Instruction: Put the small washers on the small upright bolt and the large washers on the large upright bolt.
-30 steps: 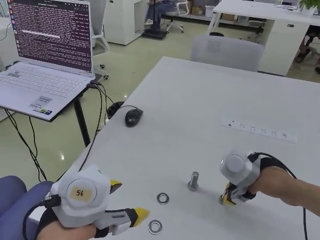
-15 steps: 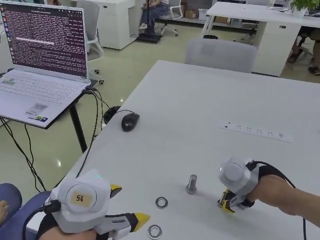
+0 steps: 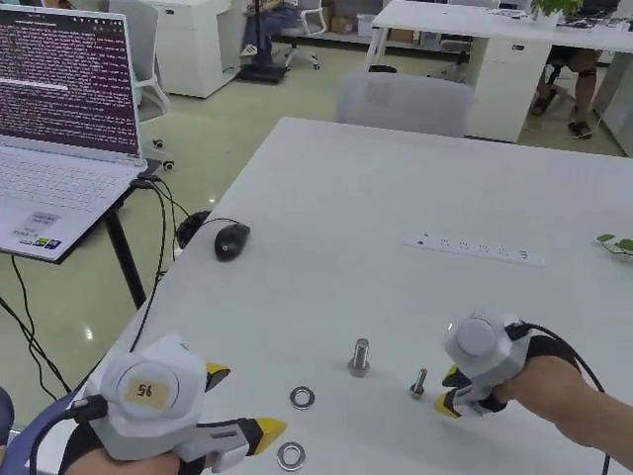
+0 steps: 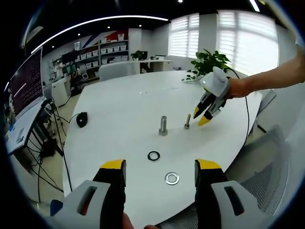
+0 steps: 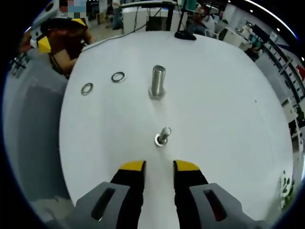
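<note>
I'm seeing my right gripper [image 5: 159, 167] with jaws slightly parted, gripping nothing, just short of the small bolt [image 5: 163, 135], which is standing right of the large bolt [image 5: 157, 82]. My left gripper [image 4: 161, 164] is gaping wide and empty, with the near washer [image 4: 172, 179] and far washer [image 4: 153, 156] lying flat ahead. The head view is adding a mouse [image 3: 231, 240] and a laptop [image 3: 59, 109] at the white table's [image 3: 396, 198] far left.

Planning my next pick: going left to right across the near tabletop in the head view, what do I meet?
From the left: left gripper → washer farther from the table edge → large bolt → small bolt → right gripper.
</note>
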`<act>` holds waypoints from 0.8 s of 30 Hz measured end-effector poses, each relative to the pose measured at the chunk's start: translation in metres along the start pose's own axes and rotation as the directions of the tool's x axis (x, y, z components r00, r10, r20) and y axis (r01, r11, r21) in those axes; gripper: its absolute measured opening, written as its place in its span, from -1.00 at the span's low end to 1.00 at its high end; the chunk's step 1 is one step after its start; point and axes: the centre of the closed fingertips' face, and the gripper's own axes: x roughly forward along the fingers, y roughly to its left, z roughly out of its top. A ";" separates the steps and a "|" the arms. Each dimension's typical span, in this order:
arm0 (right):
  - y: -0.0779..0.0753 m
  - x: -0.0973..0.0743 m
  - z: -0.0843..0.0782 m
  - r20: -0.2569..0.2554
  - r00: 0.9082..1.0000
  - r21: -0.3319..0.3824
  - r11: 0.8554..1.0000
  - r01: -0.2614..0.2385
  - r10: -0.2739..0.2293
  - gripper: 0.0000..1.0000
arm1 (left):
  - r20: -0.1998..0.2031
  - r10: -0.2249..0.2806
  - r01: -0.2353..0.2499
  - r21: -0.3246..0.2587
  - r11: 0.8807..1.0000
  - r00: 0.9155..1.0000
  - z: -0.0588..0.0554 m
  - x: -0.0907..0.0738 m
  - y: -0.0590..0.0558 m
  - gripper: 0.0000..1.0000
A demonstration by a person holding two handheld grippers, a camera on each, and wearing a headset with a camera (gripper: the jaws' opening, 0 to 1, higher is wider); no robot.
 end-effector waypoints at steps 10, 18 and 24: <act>0.036 0.001 -0.007 0.081 0.996 0.163 0.985 -0.049 0.036 -0.54 | 0.001 -0.029 0.029 0.010 1.000 1.000 -0.001 0.004 -0.002 0.15; 0.085 0.022 0.019 0.096 0.990 0.119 0.987 -0.112 0.101 -0.56 | -0.004 -0.048 0.049 0.014 0.999 0.999 -0.004 0.005 -0.003 0.15; 0.111 0.032 0.051 0.128 0.982 0.080 0.985 -0.153 0.142 -0.56 | -0.003 -0.047 0.047 0.008 0.999 0.999 -0.006 0.002 0.001 0.15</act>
